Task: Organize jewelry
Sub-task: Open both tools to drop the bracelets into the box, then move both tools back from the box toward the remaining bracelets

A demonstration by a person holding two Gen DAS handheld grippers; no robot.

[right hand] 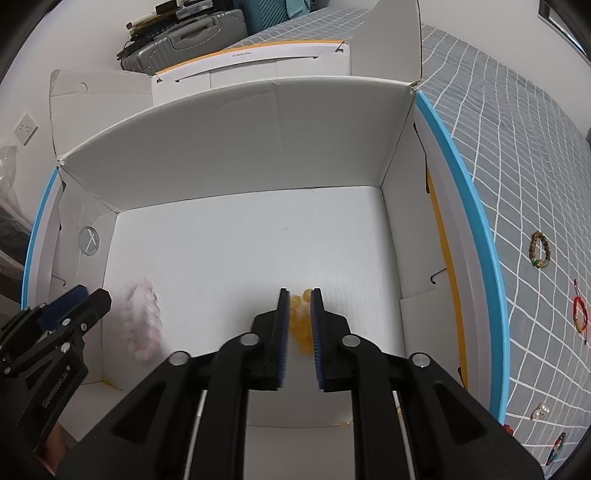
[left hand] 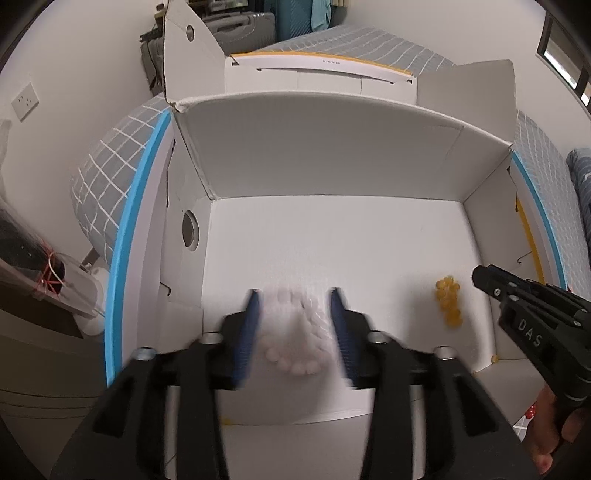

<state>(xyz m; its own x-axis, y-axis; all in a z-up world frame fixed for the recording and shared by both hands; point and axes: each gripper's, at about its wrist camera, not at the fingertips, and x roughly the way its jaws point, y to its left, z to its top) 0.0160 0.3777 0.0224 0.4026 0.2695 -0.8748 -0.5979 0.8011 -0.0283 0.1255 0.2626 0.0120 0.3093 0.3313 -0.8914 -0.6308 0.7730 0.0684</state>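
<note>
A white cardboard box [left hand: 332, 147] [right hand: 240, 140] stands open on the bed, and both grippers point down into it. A pale pink bead bracelet [left hand: 295, 343] [right hand: 142, 321], blurred, lies on the box floor between the blue pads of my left gripper [left hand: 295, 295] [right hand: 90, 293]. Those pads stand apart and clear of the beads. A yellow bead bracelet [left hand: 448, 301] [right hand: 299, 325] lies bunched on the floor to the right. My right gripper [right hand: 299, 293] [left hand: 484, 278] hovers over it with a narrow gap, and its pads do not press the beads.
On the grey grid bedsheet [right hand: 517, 147] right of the box lie a brown bead bracelet [right hand: 540, 251], a red cord bracelet [right hand: 578, 314], pearl earrings [right hand: 540, 410] and a multicoloured bracelet [right hand: 557, 446]. A blue-edged white board [right hand: 469, 184] flanks the box. A grey suitcase [right hand: 192, 33] stands behind.
</note>
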